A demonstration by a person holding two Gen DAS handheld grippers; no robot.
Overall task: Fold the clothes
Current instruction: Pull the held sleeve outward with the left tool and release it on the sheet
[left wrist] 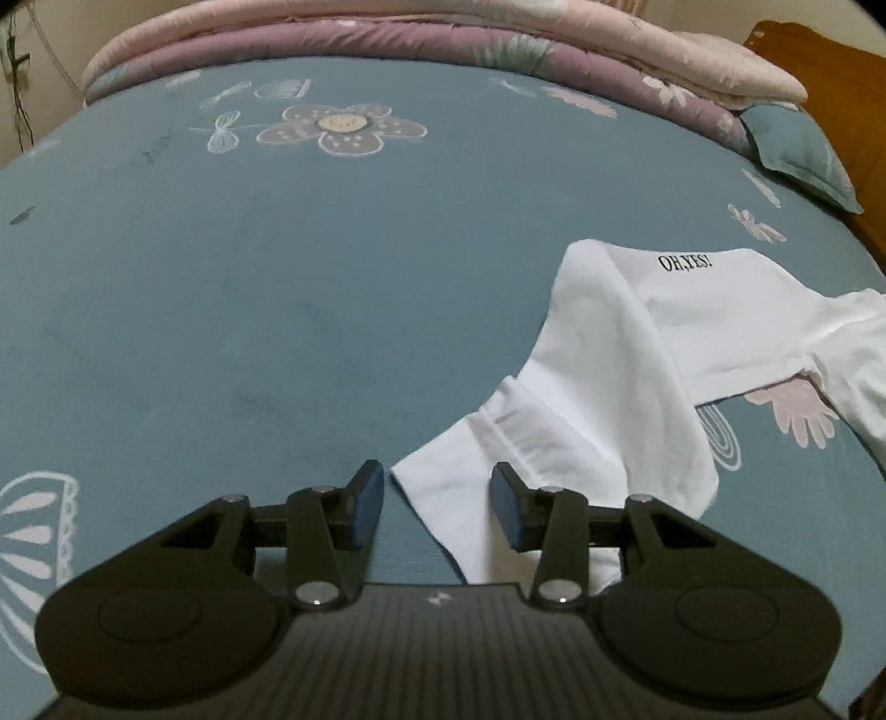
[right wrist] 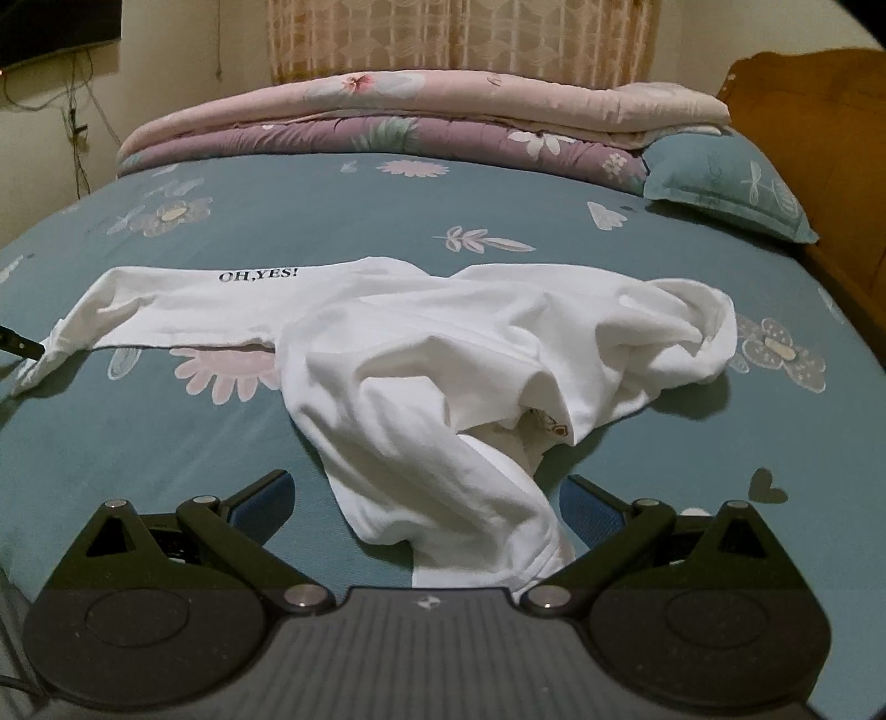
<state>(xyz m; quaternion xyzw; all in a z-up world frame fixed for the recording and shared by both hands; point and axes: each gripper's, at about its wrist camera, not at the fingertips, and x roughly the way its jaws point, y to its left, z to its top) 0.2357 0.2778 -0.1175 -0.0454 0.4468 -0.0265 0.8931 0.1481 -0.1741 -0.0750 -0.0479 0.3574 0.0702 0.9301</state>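
A white long-sleeved shirt [left wrist: 609, 360] with "OH,YES!" printed on it lies crumpled on the blue flowered bed sheet [left wrist: 221, 304]. In the left wrist view my left gripper [left wrist: 437, 507] hovers over one end of the shirt. Its blue pads stand apart and do not press the cloth below the gap. In the right wrist view the shirt [right wrist: 443, 343] spreads across the sheet [right wrist: 166, 443], bunched at the right. One sleeve runs toward me between the fingers of my right gripper [right wrist: 429, 507], which stand wide open without touching it.
Folded pink and purple quilts [right wrist: 387, 122] are stacked along the far side of the bed. A blue pillow [right wrist: 725, 177] lies at the far right against a wooden headboard [right wrist: 819, 111]. A curtain [right wrist: 459, 33] hangs behind. Bare sheet stretches left of the shirt.
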